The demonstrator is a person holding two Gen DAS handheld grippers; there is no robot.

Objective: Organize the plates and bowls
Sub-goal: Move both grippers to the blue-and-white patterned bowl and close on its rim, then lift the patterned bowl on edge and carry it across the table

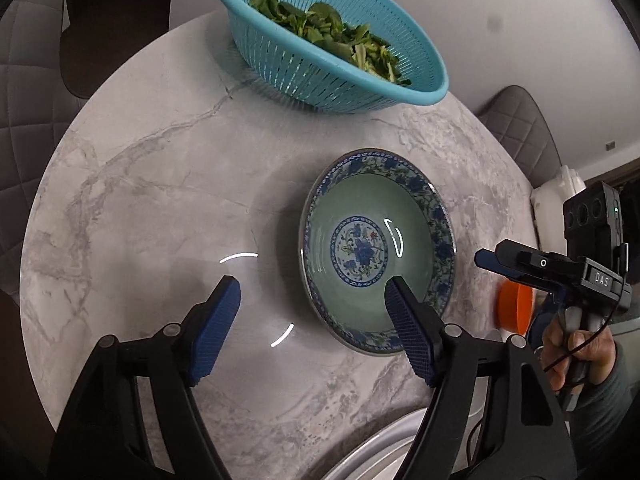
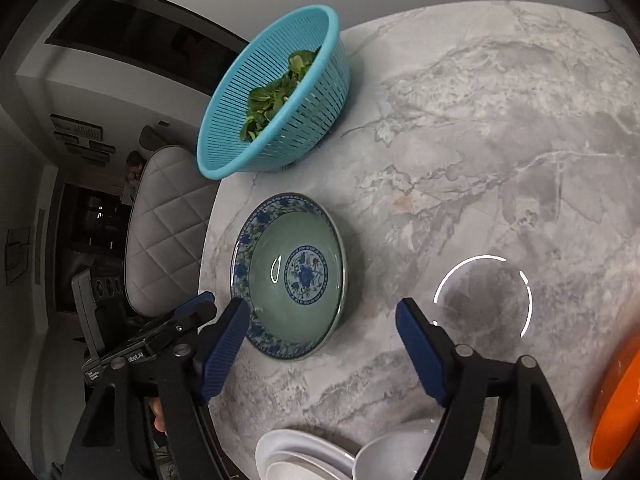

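Observation:
A blue-and-green patterned bowl sits upright on the round marble table. My left gripper is open above the table, its right finger over the bowl's near rim. The bowl also shows in the right wrist view. My right gripper is open and empty, its left finger near the bowl's rim; it shows in the left wrist view. White plates and a white bowl lie at the table's near edge.
A turquoise colander with green leaves stands at the table's far side, also in the right wrist view. An orange plate lies at the right. Grey quilted chairs surround the table. A white plate rim shows below.

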